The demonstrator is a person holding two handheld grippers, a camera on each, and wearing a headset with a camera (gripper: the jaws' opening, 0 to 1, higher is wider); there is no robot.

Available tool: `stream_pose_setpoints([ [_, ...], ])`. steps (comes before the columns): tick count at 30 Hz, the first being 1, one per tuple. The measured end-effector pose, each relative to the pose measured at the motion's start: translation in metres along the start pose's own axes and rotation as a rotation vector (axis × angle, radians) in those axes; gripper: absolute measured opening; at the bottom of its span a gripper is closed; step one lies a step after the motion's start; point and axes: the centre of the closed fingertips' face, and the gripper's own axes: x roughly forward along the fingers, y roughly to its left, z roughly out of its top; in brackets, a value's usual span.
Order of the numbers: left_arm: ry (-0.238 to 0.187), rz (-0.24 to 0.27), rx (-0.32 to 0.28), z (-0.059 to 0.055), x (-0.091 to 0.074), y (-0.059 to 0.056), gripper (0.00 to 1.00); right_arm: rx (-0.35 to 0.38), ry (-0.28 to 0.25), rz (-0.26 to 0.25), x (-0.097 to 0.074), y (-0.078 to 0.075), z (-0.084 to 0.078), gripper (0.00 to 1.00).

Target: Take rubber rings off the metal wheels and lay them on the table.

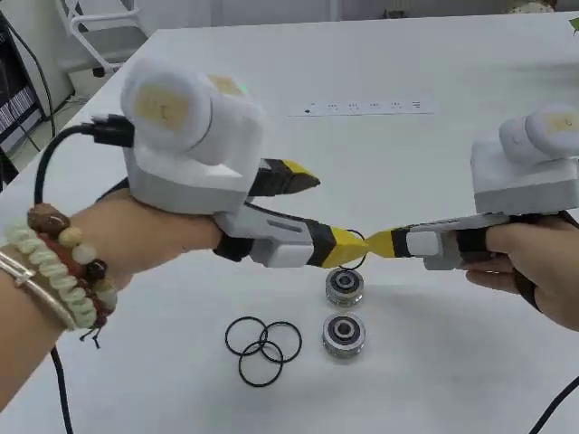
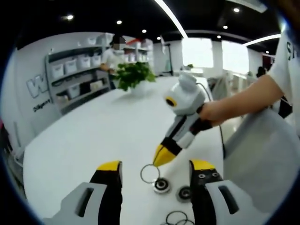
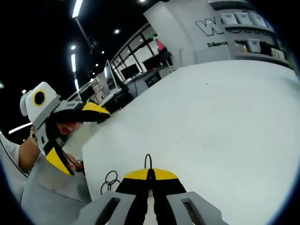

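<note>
Table edges: our white table (image 1: 470,371) runs wide. Its left edge slants past a chair (image 1: 95,32) at the upper left, and there is bare top on every side of the work.
Writing: a big "W" and the word "Diligent" (image 3: 220,44) on the wall; we cannot read the rest.
Left gripper (image 1: 327,212): jaws wide apart, holding nothing, above the table beside the right gripper's tip.
Right gripper (image 1: 380,242): jaws pressed together on a rubber ring (image 3: 148,160).
Held ring: just above the far metal wheel (image 1: 344,285); we cannot tell whether it is clear of it.
Near metal wheel (image 1: 344,333): just in front of the far one.
Loose rings (image 1: 264,344): three, overlapping, flat on the table, left of the near wheel.
</note>
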Motion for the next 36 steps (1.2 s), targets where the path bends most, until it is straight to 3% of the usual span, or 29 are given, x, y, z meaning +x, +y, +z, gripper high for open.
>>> stream_pose_setpoints([
  [6,-0.015,0.046,0.052,0.013,-0.037,0.004,0.62,0.003,-0.043,0.005,-0.005,0.004,0.012,0.0],
  [16,-0.036,0.116,0.095,0.014,-0.09,0.007,0.69,-0.017,-0.103,0.028,-0.012,0.015,0.031,0.0],
  [19,-0.043,0.149,0.074,0.009,-0.105,0.013,0.69,-0.021,-0.116,0.036,-0.014,0.02,0.035,0.0],
  [29,-0.057,0.168,0.027,-0.011,-0.135,0.002,0.75,-0.036,-0.159,0.071,-0.018,0.035,0.048,0.0],
  [32,-0.067,0.184,-0.005,-0.019,-0.142,0.0,0.77,-0.041,-0.165,0.084,-0.018,0.041,0.051,0.0],
  [36,-0.037,0.217,-0.045,-0.041,-0.148,-0.001,0.77,-0.055,-0.162,0.107,-0.015,0.051,0.051,0.0],
])
